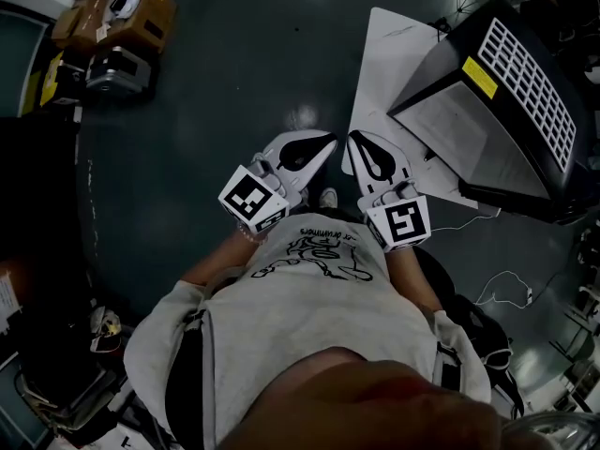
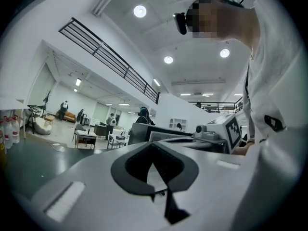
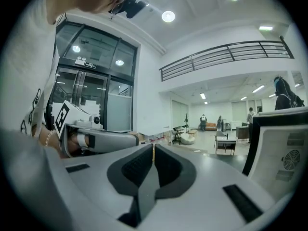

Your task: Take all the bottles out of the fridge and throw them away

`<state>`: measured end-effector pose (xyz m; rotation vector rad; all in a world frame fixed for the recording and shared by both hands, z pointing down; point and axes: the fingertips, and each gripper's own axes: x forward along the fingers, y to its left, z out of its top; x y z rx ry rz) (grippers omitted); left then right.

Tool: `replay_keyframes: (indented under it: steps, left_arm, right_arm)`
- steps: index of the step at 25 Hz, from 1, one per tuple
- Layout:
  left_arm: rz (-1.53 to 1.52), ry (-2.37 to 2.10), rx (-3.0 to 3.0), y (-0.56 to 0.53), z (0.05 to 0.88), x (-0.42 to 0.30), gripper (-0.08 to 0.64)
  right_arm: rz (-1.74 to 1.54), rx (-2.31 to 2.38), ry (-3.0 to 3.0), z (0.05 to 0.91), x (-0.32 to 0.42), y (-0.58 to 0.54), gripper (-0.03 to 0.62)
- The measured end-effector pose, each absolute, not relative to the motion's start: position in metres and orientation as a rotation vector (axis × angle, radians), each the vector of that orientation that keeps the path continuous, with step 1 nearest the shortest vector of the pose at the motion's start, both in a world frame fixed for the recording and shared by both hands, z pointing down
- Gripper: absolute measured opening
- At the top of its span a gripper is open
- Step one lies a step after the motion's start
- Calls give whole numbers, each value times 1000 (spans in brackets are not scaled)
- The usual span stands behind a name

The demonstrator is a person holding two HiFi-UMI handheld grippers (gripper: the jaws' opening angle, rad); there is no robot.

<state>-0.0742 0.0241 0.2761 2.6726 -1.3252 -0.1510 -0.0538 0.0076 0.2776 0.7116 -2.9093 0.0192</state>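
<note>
Head view first: the left hand-held gripper (image 1: 323, 141) and the right hand-held gripper (image 1: 356, 139) are both tucked in close to the person's chest. Their tips point out over the dark floor (image 1: 206, 111) and sit just beside each other. To me that reads as a carry/ready pose, not a reach, since neither is near anything to grab. Both are clenched and empty. The dark cabinet with the white grille up at the right, which I take to be the fridge (image 1: 506, 92), sits on a white board (image 1: 394, 64). It's well apart from both tips, ahead and off to the right. You can't see inside it from here, so nothing to throw out shows up in this view. Left gripper view: jaws together with nothing between them, just open room beyond and the other gripper's marker cube at the right. A few bottles (image 2: 10, 129) stand at the far left edge, well away, and I can't tell if they're the task's ones. Right gripper view: pads pressed together on nothing. The fridge looms at the right edge showing a panel with a fan vent, so my guess is that's its back or side and the door is round the other way.
</note>
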Motion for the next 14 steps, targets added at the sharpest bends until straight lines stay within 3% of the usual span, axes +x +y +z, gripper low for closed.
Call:
replay_keyframes:
  steps: [14]
  left_arm:
    - [-148, -1318, 2682, 19, 269, -66, 8]
  right_arm:
    - [25, 729, -2879, 264, -49, 3, 17]
